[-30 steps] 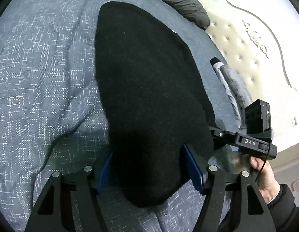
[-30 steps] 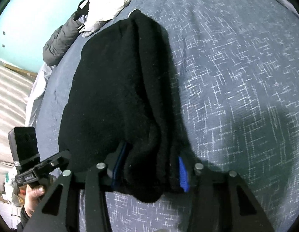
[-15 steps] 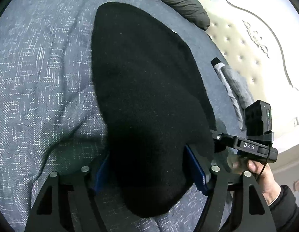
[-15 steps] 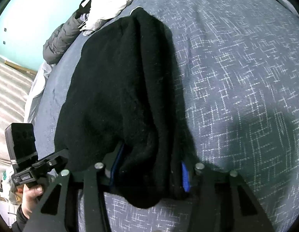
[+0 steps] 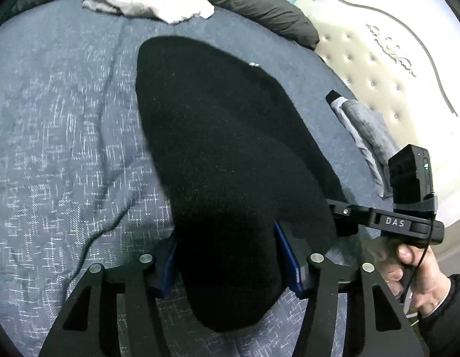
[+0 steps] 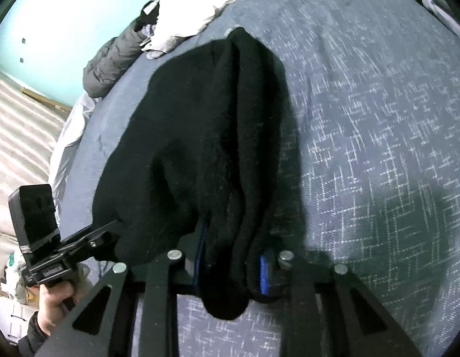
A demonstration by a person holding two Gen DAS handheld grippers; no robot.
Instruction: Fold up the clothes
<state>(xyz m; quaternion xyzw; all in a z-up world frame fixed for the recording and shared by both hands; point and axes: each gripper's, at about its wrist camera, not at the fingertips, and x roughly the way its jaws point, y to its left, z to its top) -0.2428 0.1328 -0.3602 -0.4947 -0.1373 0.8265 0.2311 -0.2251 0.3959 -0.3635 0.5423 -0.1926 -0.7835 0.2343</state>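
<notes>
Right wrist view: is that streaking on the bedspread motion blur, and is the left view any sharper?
Right wrist: bedspread pattern smears into streaks toward the top, black garment a near-featureless dark mass. Left wrist: similar smearing on the bedspread's left side, fisheye bending the headboard.

A black garment stretches from the frame's centre down to the bottom, where the left gripper has its blue-padded jaws closed on its near end. It lies on a blue patterned bed. At lower right a hand holds the right gripper. A white cloth sits at the top.
</notes>
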